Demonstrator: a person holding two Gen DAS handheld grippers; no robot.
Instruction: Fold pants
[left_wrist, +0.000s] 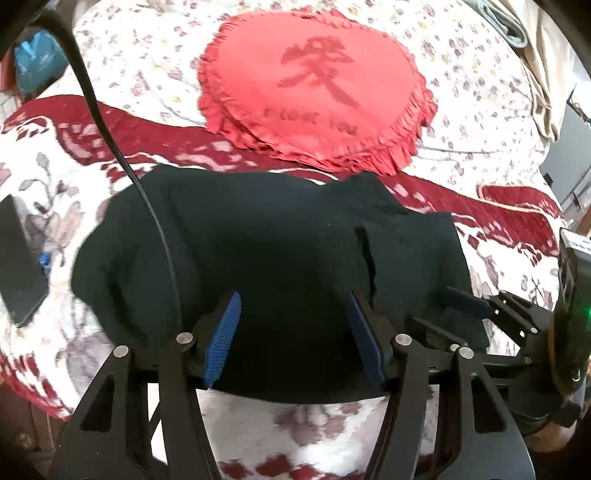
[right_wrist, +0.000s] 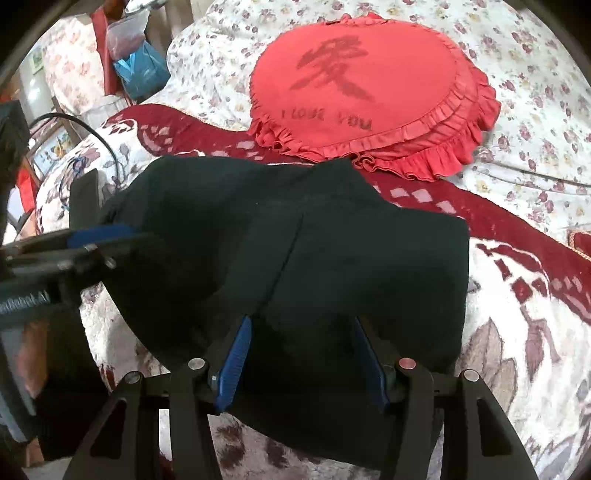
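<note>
Both grippers over black pants on the bed, fingers part-spread, grip unclear.

Left wrist: left gripper (left_wrist: 293, 339) fingers straddle the near edge of the pants (left_wrist: 266, 243); can't tell if pinching. Red heart cushion (left_wrist: 314, 92) beyond, phone (left_wrist: 18, 266) at left.
Right wrist: right gripper (right_wrist: 303, 360) same, over the near hem of the pants (right_wrist: 332, 251); left gripper (right_wrist: 99, 236) at the pants' left edge.

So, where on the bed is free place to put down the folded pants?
Free: floral sheet right of the red heart cushion, and blanket right of the black pants. Crowded: the left side, with a phone, a cable and bags beyond the bed edge.
</note>
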